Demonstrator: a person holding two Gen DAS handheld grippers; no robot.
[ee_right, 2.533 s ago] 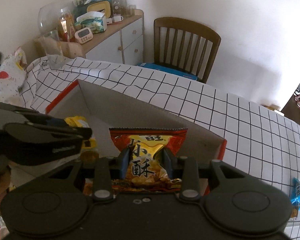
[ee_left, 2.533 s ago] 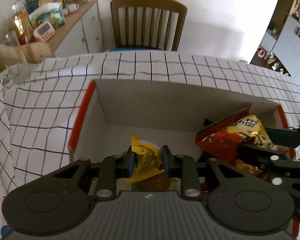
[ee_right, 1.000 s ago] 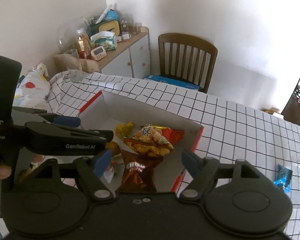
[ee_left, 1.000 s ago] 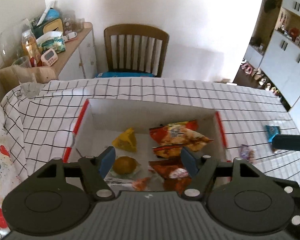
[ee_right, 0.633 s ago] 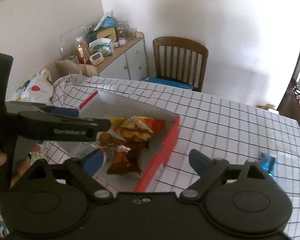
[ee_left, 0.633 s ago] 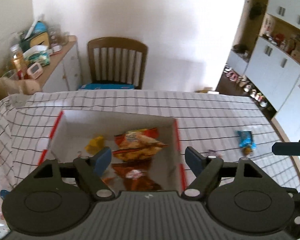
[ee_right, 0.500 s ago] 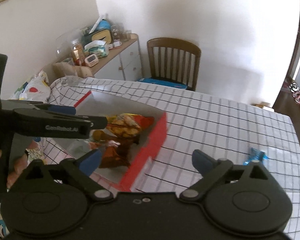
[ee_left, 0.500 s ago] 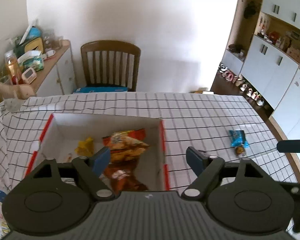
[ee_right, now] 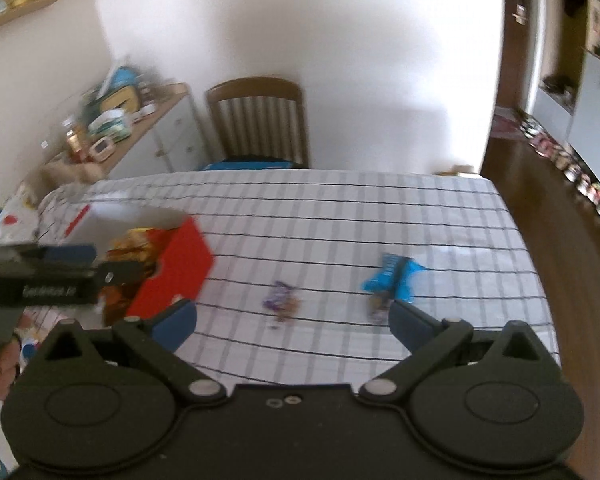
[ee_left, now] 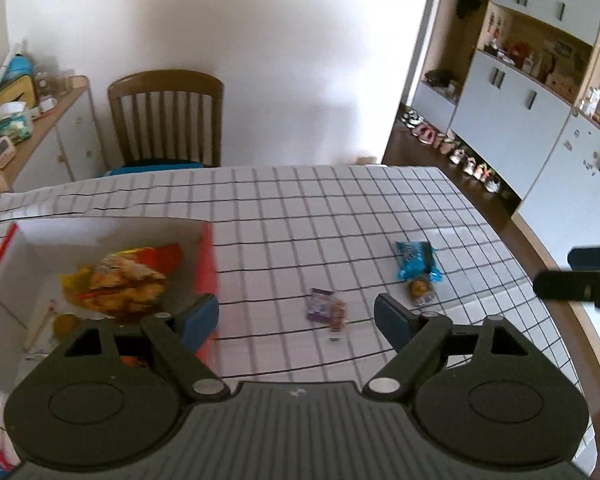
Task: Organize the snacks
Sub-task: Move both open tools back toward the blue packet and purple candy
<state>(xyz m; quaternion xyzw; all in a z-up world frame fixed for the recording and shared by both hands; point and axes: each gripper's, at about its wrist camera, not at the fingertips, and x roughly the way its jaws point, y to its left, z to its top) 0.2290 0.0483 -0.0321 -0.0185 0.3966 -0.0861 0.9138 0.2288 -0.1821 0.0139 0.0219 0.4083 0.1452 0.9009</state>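
The box point(ee_left: 206, 256), white inside with red outer walls, sits on the checked tablecloth point(ee_left: 320, 208) and serves as the landmark here. Inside it lie an orange and red chip bag point(ee_left: 120, 276) and a small round bun point(ee_left: 66, 322) near its front wall. Out on the cloth, well to the right of the box, lies a small purple packet point(ee_left: 319, 305) with a little brownish piece touching its right side. Farther right from the box is a blue packet point(ee_left: 416, 258), and just in front of that a small round snack in clear wrap point(ee_left: 419, 291).

The left gripper point(ee_left: 296, 318) has just been spreading its jaws; they stand wide with nothing between them, above the cloth beside the box's right wall. The right gripper point(ee_right: 292, 318) has likewise just been opening and holds nothing. Its view is blurred, so the small piece point(ee_right: 376, 306) under the blue packet there is probably the same round snack.
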